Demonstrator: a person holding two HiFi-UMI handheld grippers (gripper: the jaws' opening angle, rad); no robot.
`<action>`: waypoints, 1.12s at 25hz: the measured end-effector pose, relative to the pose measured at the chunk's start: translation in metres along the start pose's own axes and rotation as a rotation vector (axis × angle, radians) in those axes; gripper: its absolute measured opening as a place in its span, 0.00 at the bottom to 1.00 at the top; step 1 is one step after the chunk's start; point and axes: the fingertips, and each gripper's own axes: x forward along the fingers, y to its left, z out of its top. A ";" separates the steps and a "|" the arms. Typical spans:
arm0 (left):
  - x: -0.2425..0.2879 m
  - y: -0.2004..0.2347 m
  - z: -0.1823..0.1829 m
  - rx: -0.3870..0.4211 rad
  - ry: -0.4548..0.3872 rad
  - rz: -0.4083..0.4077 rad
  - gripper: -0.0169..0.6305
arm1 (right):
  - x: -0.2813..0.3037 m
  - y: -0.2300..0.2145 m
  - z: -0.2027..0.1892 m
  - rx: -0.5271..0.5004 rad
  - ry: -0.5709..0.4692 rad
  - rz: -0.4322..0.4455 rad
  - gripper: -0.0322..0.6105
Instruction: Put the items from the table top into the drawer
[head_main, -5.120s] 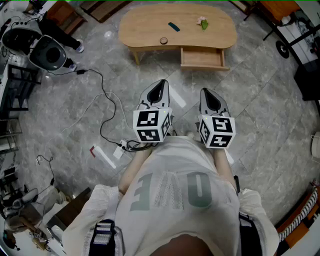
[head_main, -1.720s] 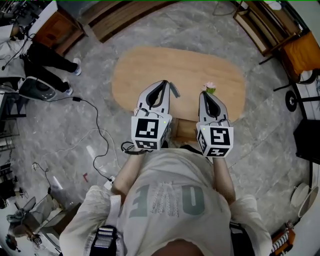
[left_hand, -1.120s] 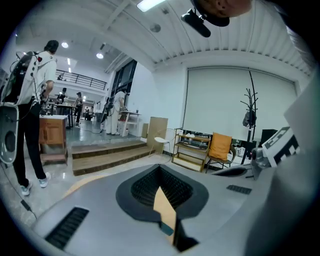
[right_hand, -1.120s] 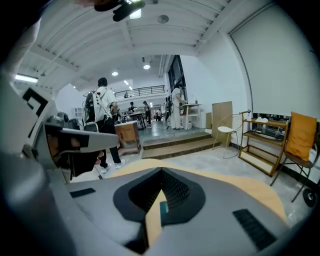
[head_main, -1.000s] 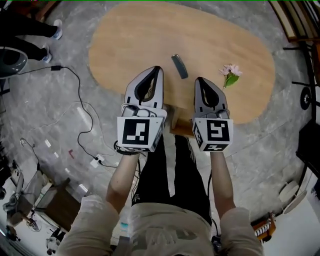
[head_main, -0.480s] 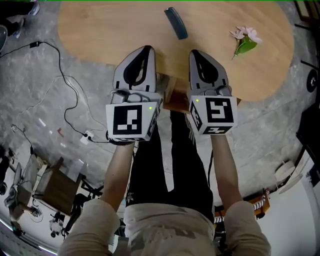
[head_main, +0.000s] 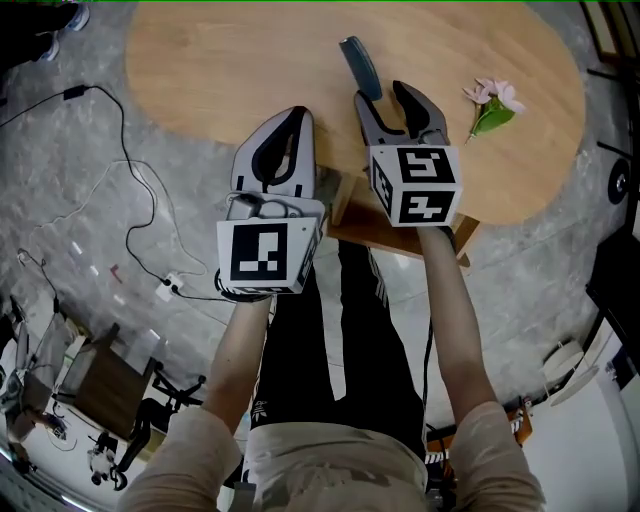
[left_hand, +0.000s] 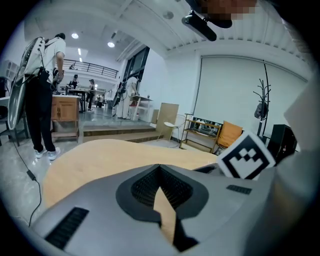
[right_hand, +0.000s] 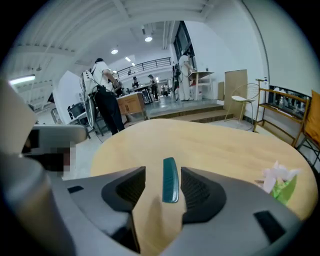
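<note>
While comb (head_main: 360, 66) and flower (head_main: 492, 103) lie on the counter (head_main: 220, 70), outside the drawer (head_main: 452, 240), my right tongs (head_main: 385, 102), just opened wide, frame the comb; left tongs (head_main: 288, 118) closed.

Head view steeply down over table (head_main: 220, 60), gripper views low, close, looking across it

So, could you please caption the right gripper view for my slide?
Right claw, jaws just opened around an ungripped teal plastic comb on the oval wooden table, pink flower nearby.

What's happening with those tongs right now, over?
Right tongs just opened, comb end between them, ungripped. Left tongs shut, empty. Flower off right, nothing blocking.
</note>
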 end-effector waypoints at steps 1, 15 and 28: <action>-0.001 0.002 -0.002 -0.003 0.003 0.005 0.04 | 0.012 0.000 -0.002 -0.020 0.025 -0.002 0.38; -0.017 0.037 -0.033 -0.043 0.058 0.048 0.04 | 0.078 -0.017 -0.025 -0.099 0.226 -0.092 0.38; -0.018 0.036 -0.032 -0.049 0.061 0.038 0.04 | 0.076 -0.016 -0.025 -0.097 0.225 -0.117 0.29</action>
